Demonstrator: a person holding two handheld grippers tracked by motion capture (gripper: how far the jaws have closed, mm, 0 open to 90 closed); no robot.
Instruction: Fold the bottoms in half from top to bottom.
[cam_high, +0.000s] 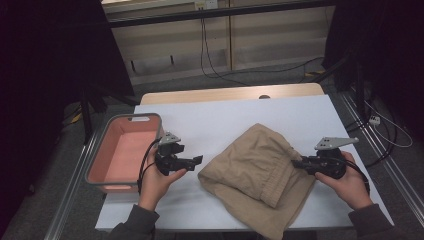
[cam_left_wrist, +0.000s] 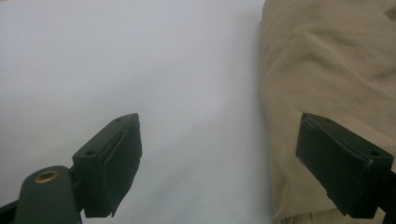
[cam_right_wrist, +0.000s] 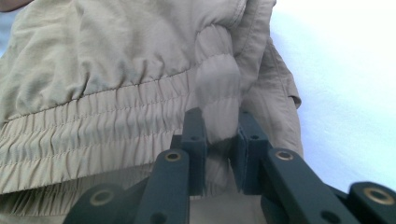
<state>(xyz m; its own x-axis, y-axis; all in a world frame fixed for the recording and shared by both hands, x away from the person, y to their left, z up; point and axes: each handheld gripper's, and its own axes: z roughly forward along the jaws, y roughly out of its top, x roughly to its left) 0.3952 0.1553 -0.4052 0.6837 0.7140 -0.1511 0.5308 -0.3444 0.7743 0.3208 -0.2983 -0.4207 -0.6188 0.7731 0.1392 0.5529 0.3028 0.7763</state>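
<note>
Pink bin (cam_high: 125, 152) with grey rim at table's left edge, white tabletop (cam_high: 225, 117), perhaps cables (cam_high: 212, 60) on floor beyond

The high view looks forward and down over the white counter (cam_high: 240, 115). Each gripper view sits low and close behind its own black fingers (cam_left_wrist: 109, 163). All three share the crumpled tan fabric garment (cam_high: 255, 165) ahead of those fingers.

Tan shorts (cam_high: 260, 165) at lower centre, plain, no pattern; salmon-pink bin (cam_high: 100, 165) with grey rim at left; white tabletop (cam_high: 220, 115); black grippers, left (cam_high: 196, 160) and right (cam_high: 296, 163).
</note>
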